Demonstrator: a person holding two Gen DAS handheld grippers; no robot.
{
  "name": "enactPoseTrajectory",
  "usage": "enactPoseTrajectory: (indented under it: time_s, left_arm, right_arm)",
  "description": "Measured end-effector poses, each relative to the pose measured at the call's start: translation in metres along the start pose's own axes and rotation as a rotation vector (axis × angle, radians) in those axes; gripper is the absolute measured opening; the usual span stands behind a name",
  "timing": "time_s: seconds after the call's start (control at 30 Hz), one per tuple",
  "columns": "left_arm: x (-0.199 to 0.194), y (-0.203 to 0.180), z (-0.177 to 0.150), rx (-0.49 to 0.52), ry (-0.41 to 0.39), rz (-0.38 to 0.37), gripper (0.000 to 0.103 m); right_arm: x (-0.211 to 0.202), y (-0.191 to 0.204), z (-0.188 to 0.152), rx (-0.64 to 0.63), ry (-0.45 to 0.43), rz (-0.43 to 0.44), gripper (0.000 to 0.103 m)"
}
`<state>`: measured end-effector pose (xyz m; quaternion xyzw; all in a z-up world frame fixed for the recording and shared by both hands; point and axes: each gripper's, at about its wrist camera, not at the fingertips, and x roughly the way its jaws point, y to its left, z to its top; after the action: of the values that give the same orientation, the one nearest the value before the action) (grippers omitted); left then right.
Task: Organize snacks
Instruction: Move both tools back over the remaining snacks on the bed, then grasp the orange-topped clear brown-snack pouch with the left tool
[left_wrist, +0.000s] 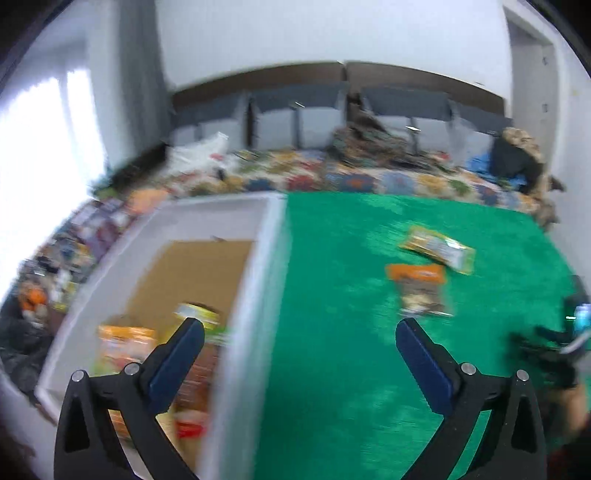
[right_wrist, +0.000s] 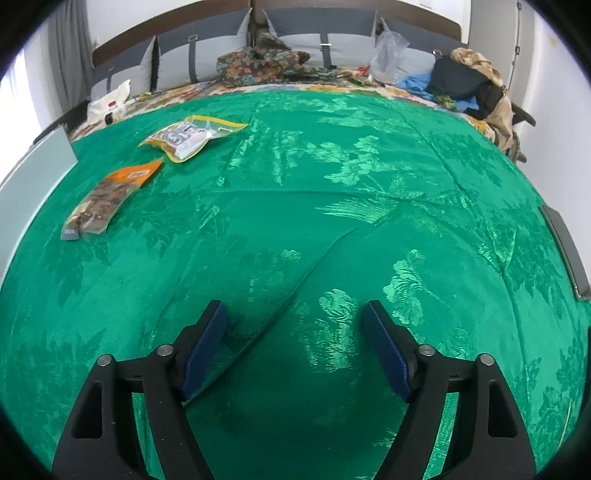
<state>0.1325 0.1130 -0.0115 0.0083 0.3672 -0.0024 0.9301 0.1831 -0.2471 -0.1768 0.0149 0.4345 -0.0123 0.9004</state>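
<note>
Both the left claw (left_wrist: 299, 332) and right claw (right_wrist: 293, 314) stand apart and empty; the orange snack pouch (right_wrist: 110, 192) appears light, crinkly and slippery, best pinched at its flat sealed edge.

Left gripper (left_wrist: 299, 328) and right gripper (right_wrist: 295, 310): black plastic linkage arms with triangular cut-outs. Silver round pivot pins sit at the joints. Fingers (right_wrist: 207, 343) carry dark blue flat pads.

A glossy green damask cloth (right_wrist: 332, 192) bears shiny plastic snack packets (right_wrist: 192, 138); the white box (left_wrist: 255, 295) has a matt cardboard floor.
</note>
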Motion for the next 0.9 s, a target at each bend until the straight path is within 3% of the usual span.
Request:
enactPoseTrajectory:
  time_s: [0.13, 0.2, 0.3, 0.4, 0.6, 0.77, 0.83, 0.9]
  left_arm:
    - [0.034, -0.033, -0.006, 0.037, 0.148, -0.154, 0.103]
    - [0.061, -0.056, -0.01, 0.116, 0.238, -0.209, 0.102]
    - [0.097, -0.083, -0.005, 0.181, 0.311, -0.207, 0.102]
    - [0.132, -0.111, 0.012, 0.17, 0.347, -0.255, 0.102]
    - [0.215, -0.156, 0.043, 0.192, 0.408, -0.261, 0.102]
    - [0.268, -0.175, 0.037, 0.18, 0.511, -0.222, 0.102]
    - [0.276, -0.182, 0.033, 0.226, 0.495, -0.163, 0.103]
    - [0.277, -0.18, 0.033, 0.214, 0.467, -0.173, 0.103]
  right_arm:
    - [0.0, 0.0, 0.0, -0.002, 0.0, -0.002, 0.081]
    - [0.0, 0.0, 0.0, -0.001, 0.0, -0.001, 0.081]
    - [0.0, 0.0, 0.0, -0.001, 0.0, -0.001, 0.081]
    - [0.0, 0.0, 0.0, -0.002, 0.0, -0.002, 0.081]
    - [0.0, -0.001, 0.0, -0.002, 0.001, -0.002, 0.081]
    - [0.0, -0.001, 0.0, -0.002, 0.001, -0.002, 0.082]
    - [0.0, -0.001, 0.0, -0.002, 0.001, -0.002, 0.082]
    - [0.0, -0.001, 0.0, -0.002, 0.001, -0.002, 0.082]
